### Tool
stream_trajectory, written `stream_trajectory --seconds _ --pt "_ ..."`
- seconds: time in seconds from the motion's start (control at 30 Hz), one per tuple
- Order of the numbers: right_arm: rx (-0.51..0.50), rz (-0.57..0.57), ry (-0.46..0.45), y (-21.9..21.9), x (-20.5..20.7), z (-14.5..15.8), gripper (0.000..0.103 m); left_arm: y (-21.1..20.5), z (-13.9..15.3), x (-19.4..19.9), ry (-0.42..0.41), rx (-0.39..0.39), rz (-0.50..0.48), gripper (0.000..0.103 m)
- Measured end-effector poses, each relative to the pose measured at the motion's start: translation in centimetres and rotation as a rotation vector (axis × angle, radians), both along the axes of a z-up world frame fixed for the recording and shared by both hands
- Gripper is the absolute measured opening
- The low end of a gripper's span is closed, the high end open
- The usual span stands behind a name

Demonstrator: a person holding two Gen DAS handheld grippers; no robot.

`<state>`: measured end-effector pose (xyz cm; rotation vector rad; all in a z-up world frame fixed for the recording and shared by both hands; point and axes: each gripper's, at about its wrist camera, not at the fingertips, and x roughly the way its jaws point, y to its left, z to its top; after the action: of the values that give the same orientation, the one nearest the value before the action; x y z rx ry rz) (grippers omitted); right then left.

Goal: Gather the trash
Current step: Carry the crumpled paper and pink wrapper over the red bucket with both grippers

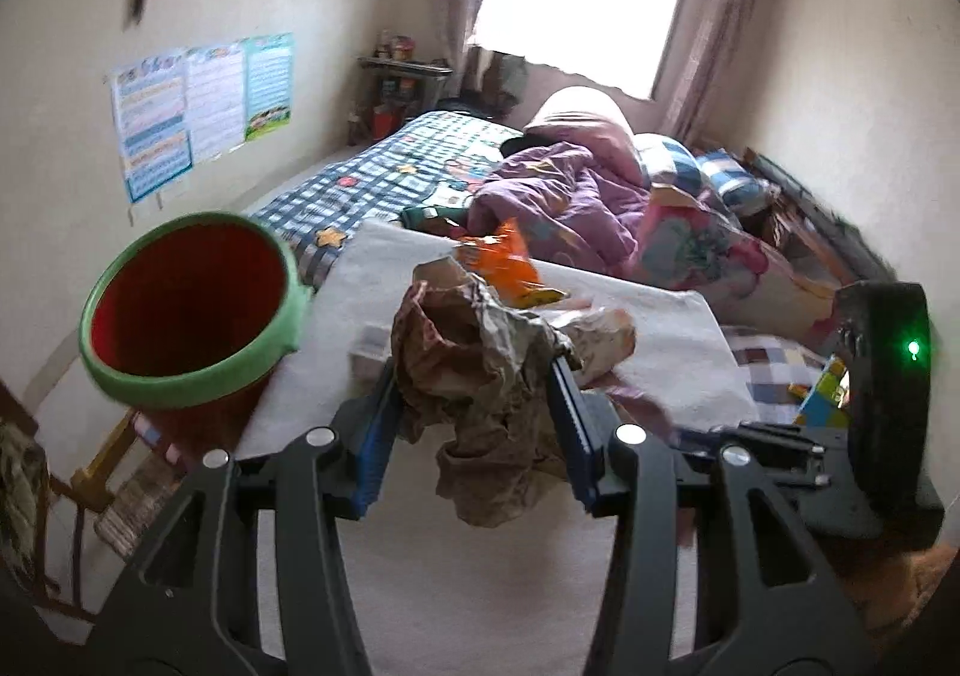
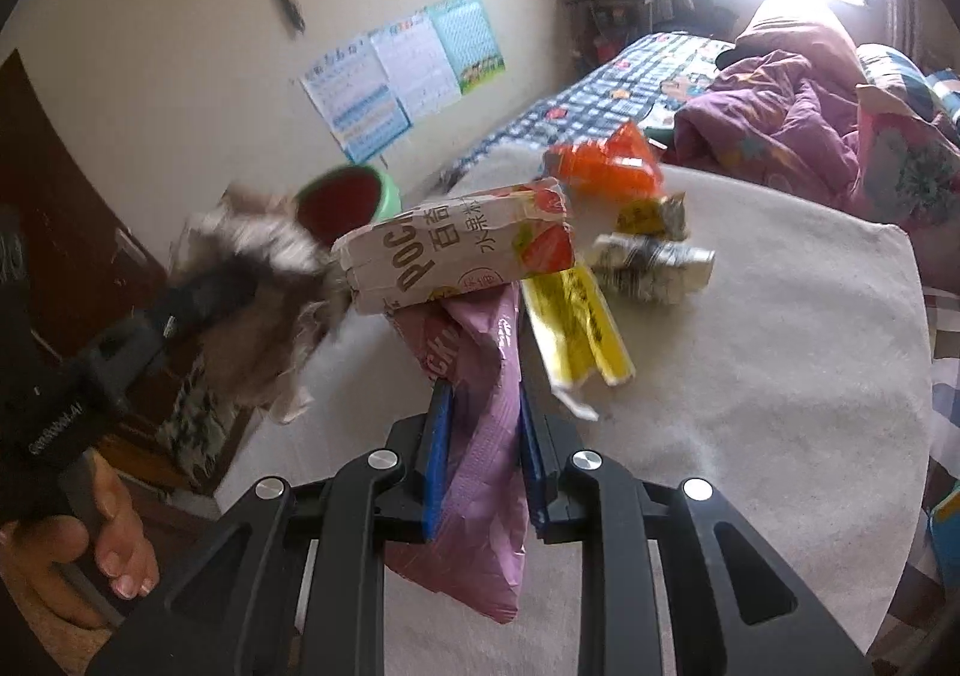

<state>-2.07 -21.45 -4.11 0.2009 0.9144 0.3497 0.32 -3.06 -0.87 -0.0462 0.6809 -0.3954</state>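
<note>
On the white table [image 2: 780, 376], the right gripper [image 2: 480, 406] pinches a pink wrapper [image 2: 480, 436] whose Pocky box [image 2: 456, 256], seemingly resting just ahead, may fall.

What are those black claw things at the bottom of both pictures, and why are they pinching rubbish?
They are two grabbers, a bit like big tongs. A person holds one in each hand, and each grabber has a little camera that looks out along its two fingers. So each picture is what one grabber sees.

In the left grabber's picture, the left gripper is squeezing a crumpled brown paper bag. Beside it stands a red bin with a green rim, where trash could go.

In the right grabber's picture, the right gripper is pinching a pink wrapper. You can also see the person's hand holding the other grabber.

On the white table lie more bits of trash: a snack box, an orange wrapper, a yellow packet and a crumpled wrapper. Behind is a bed.
</note>
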Motion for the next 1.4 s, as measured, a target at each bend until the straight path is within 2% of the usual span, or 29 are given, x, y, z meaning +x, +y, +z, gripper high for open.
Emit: stream_trajectory --seconds 0.07,0.17,0.33,0.53,0.67,0.77,0.8,0.87,1.03,1.13,1.27,1.4 --pt "-0.001 0.011 0.008 0.1 -0.3 -0.3 0.022 -1.3 -0.7 0.5 -0.007 0.044 -0.009 0.046" --pt "0.016 0.025 0.016 0.0 -0.8 -0.6 0.022 -1.8 -1.8 1.9 0.015 0.062 0.012 0.046" --pt "0.023 -0.003 0.014 -1.2 -1.6 -0.5 0.022 -0.8 -2.1 3.0 0.036 0.043 0.047 0.046" --pt "0.081 -0.064 -0.055 -3.4 -1.9 1.5 0.022 0.3 -1.3 2.1 0.015 0.044 0.062 0.046" --pt "0.077 -0.064 -0.081 -3.5 -1.4 2.4 0.021 1.5 -1.3 1.7 0.017 0.044 0.081 0.046" --pt "0.012 -0.035 -0.069 -3.4 -0.9 2.1 0.026 2.6 -1.6 1.7 0.034 0.052 0.097 0.046" --pt "-0.009 -0.031 -0.056 -3.6 -0.7 1.7 0.046 3.0 -1.7 1.7 0.039 0.051 0.102 0.046" --pt "-0.066 -0.038 -0.036 -4.1 -0.4 0.6 0.063 3.8 -1.9 1.6 0.050 0.047 0.115 0.046" --pt "-0.166 -0.021 0.026 -3.9 0.3 -2.3 0.063 5.0 -2.3 1.7 0.066 0.038 0.140 0.046" --pt "-0.178 0.007 0.022 -3.3 0.6 -2.6 0.063 5.4 -2.6 1.6 0.075 0.035 0.149 0.046" --pt "-0.274 0.119 0.003 -0.4 1.3 -3.0 0.065 5.4 -2.9 1.6 0.087 0.027 0.153 0.046" --pt "-0.401 0.208 0.034 2.2 1.7 -5.4 0.065 5.6 -2.9 1.2 0.084 0.028 0.149 0.046"
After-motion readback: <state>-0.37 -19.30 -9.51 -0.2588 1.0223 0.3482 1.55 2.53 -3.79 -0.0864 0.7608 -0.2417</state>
